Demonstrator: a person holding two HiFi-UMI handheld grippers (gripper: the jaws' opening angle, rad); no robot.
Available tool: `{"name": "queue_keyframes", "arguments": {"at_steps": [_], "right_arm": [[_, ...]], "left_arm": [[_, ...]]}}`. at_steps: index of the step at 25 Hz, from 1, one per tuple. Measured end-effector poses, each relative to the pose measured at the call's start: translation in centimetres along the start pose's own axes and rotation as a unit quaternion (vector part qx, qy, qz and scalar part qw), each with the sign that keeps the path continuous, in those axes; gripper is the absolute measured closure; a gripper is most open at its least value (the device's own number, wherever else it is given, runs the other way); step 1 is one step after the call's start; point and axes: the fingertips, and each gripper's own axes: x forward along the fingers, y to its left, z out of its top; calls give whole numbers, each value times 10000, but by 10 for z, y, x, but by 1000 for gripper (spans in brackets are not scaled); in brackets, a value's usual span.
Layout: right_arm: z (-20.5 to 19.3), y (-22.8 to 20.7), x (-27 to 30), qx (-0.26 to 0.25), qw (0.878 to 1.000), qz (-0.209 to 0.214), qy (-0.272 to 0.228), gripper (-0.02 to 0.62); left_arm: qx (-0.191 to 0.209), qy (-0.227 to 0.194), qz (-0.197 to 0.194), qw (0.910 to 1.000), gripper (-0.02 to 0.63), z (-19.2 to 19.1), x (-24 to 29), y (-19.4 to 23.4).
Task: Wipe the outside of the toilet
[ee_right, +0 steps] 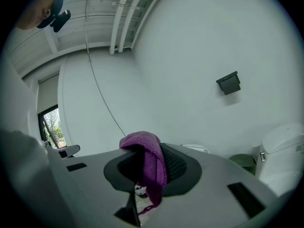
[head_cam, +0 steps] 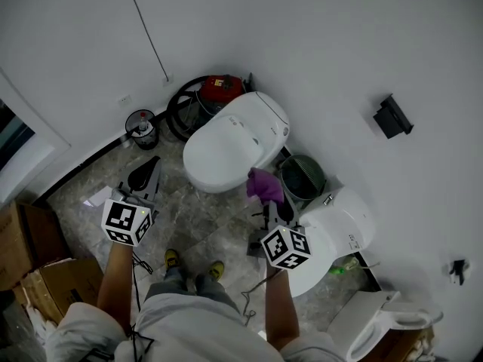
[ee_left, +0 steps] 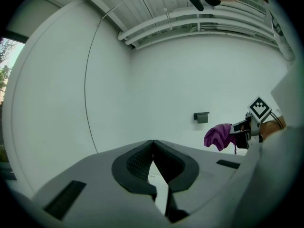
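Cloth (ee_right: 153,165), purple and knitted, is what your right gripper (ee_right: 145,151) has hold of: its own view shows the jaws closed on it, the fabric folded over their tips and trailing down to a loose thread. The head view gives only a purple bunch at that gripper's end, but it alone places it. The bunch hangs by the near right edge of the toilet (head_cam: 226,145), white with its lid down, straight ahead of you. Whether cloth and bowl touch you cannot tell from there. Your left gripper (ee_left: 153,148) has its jaws brought together tip to tip with nothing between them, a fact the head view is too small to settle. That gripper's view looks at bare wall and catches your other gripper off to the right. The head view puts the left gripper over the stone floor (head_cam: 204,225), well left of the bowl. A second toilet (head_cam: 339,228) lies under your right forearm, and a green bin (head_cam: 302,176) is wedged between the two bowls, close behind the cloth. A red vacuum (head_cam: 221,87) with its coiled black hose crowds the back of the toilet against the wall. Cardboard boxes (head_cam: 30,270) stand at your left, and a black wall holder (head_cam: 392,117) is mounted to the right.
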Motion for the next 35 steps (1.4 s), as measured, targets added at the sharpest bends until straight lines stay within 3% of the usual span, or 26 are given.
{"name": "queue_keyframes", "arguments": {"at_steps": [35], "right_arm": [[31,46,-52,-371,9983,-122,-437,511]], "left_arm": [[198,-510,-31,9985,589,60,-59,17]]}}
